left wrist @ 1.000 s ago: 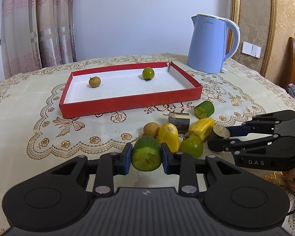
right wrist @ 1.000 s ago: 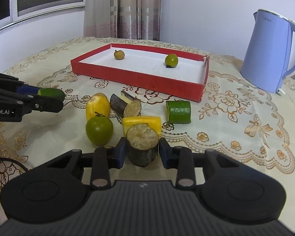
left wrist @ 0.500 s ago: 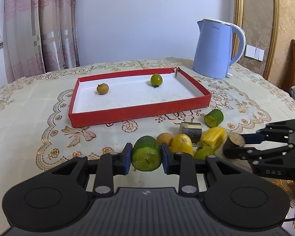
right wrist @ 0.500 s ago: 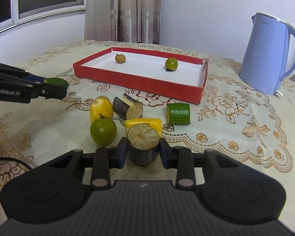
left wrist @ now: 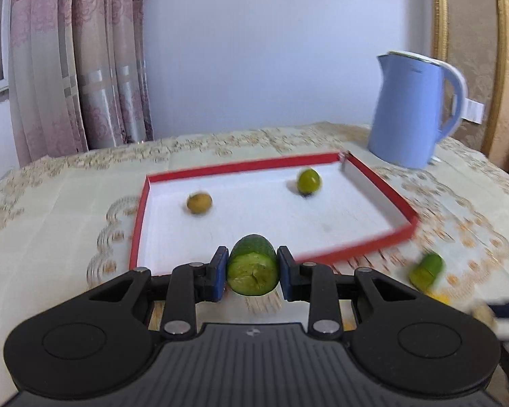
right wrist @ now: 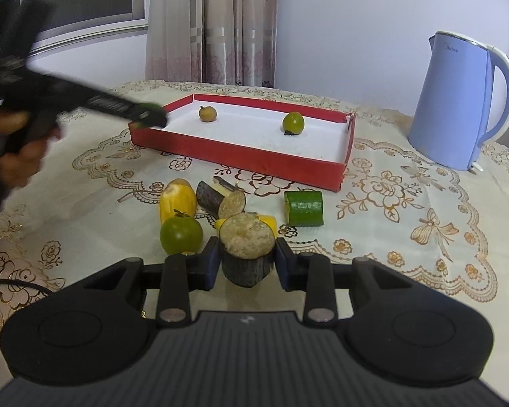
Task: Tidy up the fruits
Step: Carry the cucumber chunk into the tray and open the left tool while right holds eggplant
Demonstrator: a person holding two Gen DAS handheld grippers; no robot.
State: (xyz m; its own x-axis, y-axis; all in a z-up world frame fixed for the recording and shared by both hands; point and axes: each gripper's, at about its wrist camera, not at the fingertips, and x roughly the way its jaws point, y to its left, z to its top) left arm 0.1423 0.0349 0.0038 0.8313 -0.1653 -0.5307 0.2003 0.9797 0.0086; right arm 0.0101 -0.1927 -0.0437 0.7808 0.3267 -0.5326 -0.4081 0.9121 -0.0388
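- My left hand sits at the left edge of the right wrist view, blurred, wrapped round the handle, with my left gripper stretched out toward the near left corner of the red tray.
- My right gripper sits low in the bottom centre of its own view, angled down over the patterned tablecloth.
- Inside the tray: a small brown fruit toward the upper left, a round green fruit toward the right, well apart.
- On the cloth in front of the tray: a yellow piece, a dark eggplant piece, a green round fruit and a green cucumber chunk, clustered just above my right gripper.
- A blue kettle stands at the upper right, beyond the tray.
- In the left wrist view, my left gripper is clamped on a cucumber piece, cut face toward the camera, right at the tray's near rim.
- My right gripper is clamped on an eggplant stub, pale cut end up, both pads pressing its dark sides.
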